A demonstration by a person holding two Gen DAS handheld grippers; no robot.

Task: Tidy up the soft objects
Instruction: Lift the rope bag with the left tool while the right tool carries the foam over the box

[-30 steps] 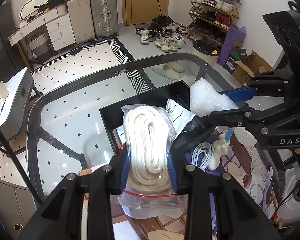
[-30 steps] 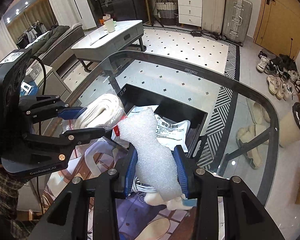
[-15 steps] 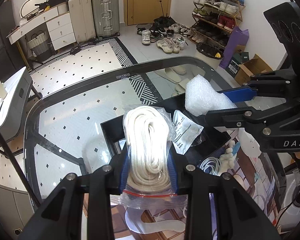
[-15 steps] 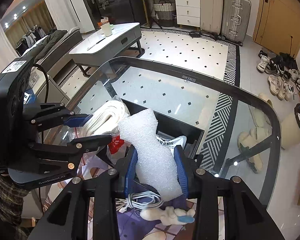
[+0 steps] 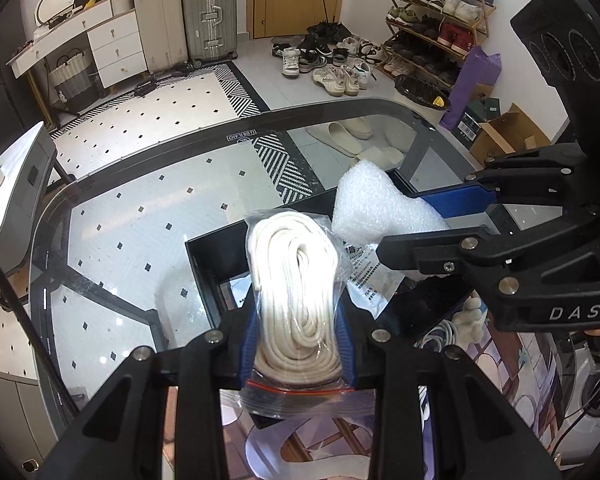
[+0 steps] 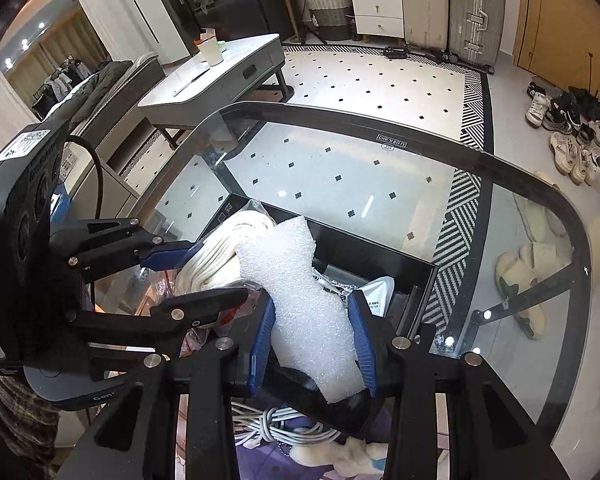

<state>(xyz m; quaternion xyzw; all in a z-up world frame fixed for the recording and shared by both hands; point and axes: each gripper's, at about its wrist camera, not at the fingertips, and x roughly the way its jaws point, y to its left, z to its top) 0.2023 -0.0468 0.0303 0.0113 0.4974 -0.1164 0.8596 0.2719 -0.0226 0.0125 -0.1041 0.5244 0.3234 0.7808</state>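
The left gripper (image 5: 298, 332) was clamped on a clear zip bag of coiled white rope (image 5: 296, 280), its blue pads pressed against both sides of the coil. The bag's red seal strip hung at the near end, below the pads. The right gripper (image 6: 314, 340) was clamped on a piece of white foam wrap (image 6: 300, 296), pinching it narrow at the middle so that its far end flared out above the pads.

Both loads were held over a black open-topped box (image 5: 212, 264) that stood on a glass table (image 6: 340, 172). In the left wrist view, the foam wrap (image 5: 376, 212) sat just right of the rope bag, beyond it. In the right wrist view, the rope bag (image 6: 224, 256) lay just left of the foam, touching it or nearly so.

Inside the box lay a white printed packet (image 6: 374, 300), partly hidden behind the held items. Near the box, on a printed mat, lay a coiled white cable (image 6: 276, 428) and a small white plush toy (image 6: 352, 456). Shoes (image 5: 332, 64) and slippers were visible on the floor at the far right, and two suitcases (image 5: 188, 12) stood against the far wall.
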